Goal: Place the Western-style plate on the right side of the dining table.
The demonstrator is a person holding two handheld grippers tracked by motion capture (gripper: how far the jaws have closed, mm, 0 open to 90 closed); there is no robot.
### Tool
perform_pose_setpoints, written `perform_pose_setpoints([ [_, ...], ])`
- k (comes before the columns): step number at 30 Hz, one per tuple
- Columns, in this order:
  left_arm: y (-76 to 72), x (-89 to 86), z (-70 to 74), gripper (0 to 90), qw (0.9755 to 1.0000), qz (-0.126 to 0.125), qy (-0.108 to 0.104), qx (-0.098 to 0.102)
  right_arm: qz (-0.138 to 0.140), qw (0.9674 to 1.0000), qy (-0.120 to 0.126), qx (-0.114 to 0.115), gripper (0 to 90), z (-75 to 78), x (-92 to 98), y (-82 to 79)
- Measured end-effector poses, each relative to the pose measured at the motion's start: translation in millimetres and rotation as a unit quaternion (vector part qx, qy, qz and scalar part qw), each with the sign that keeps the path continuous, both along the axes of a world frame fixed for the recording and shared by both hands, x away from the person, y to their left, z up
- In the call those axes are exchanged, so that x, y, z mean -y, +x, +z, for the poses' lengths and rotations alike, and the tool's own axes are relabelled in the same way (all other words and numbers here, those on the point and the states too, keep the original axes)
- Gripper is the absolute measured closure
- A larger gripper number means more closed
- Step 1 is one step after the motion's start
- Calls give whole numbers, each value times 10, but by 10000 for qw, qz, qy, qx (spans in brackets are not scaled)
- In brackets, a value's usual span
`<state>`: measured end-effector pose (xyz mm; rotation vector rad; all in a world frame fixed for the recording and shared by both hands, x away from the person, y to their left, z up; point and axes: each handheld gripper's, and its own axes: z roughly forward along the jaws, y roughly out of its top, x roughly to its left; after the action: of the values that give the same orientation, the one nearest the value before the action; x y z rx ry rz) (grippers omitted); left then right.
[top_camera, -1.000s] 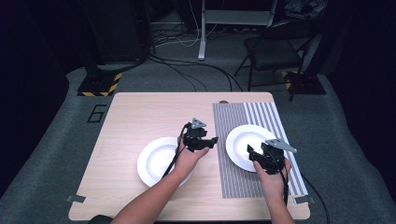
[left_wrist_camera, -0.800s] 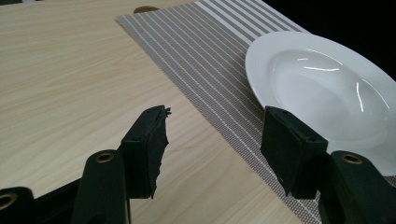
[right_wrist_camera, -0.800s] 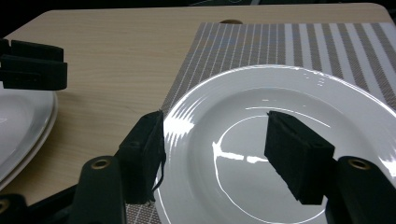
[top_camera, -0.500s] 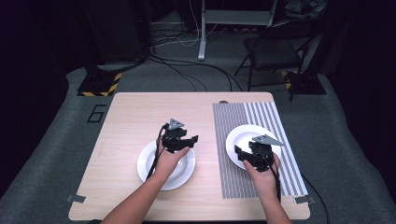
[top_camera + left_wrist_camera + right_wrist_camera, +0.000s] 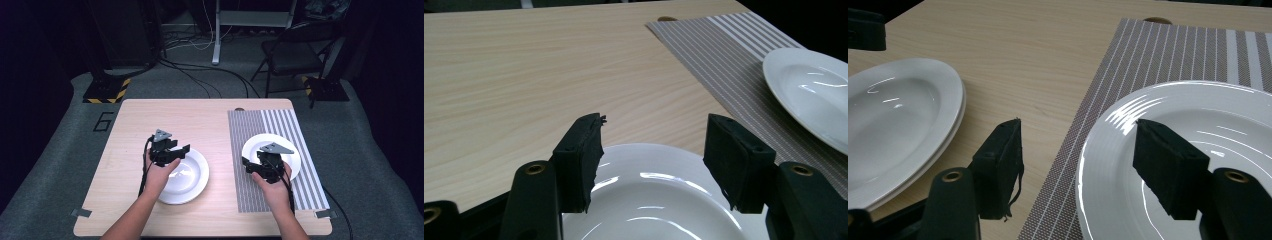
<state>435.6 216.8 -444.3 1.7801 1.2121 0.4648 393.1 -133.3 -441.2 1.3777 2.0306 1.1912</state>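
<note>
A white deep plate [image 5: 192,177] lies on the bare wood; in the right gripper view this plate [image 5: 898,115] seems to rest on a second one. My left gripper [image 5: 179,154] hovers over its far left rim, jaws open with nothing in them [image 5: 656,125]. Another white plate [image 5: 287,150] sits on the striped placemat [image 5: 265,125]. My right gripper [image 5: 252,162] is at that plate's left rim. Its jaws stand open [image 5: 1078,125], one over the mat and one over the plate [image 5: 1208,130], and the pads do not press on the rim.
The wooden table [image 5: 200,117] has bare room behind and left of the plates. A small round fitting [image 5: 239,109] sits at the mat's far edge. On the floor beyond are cables, a chair [image 5: 295,50] and a stand.
My left gripper has swung left, from beside the mat to over the left plate. My right gripper has shifted left across the right plate to its left rim.
</note>
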Motion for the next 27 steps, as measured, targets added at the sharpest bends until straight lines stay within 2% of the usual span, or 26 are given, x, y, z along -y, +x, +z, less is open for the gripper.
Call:
perform_pose_setpoints([
  [4, -52, -154, 19, 401, 9999, 86, 115, 24, 99, 9999, -59, 48, 359, -23, -53, 9],
  [9, -138, -369, 40, 401, 9997, 213, 129, 45, 339, 9994, 14, 10, 359, -82, -166, 31],
  [12, -189, -498, 28, 401, 9994, 320, 101, 61, 481, 9988, -38, 19, 359, -115, -250, 46],
  [22, -303, -885, -119, 401, 9976, 694, 23, 30, 824, 9965, -129, -39, 359, -212, -472, 77],
  [27, -319, -1042, -191, 401, 9965, 814, 160, 82, 953, 9952, -181, -91, 360, -269, -540, 84],
])
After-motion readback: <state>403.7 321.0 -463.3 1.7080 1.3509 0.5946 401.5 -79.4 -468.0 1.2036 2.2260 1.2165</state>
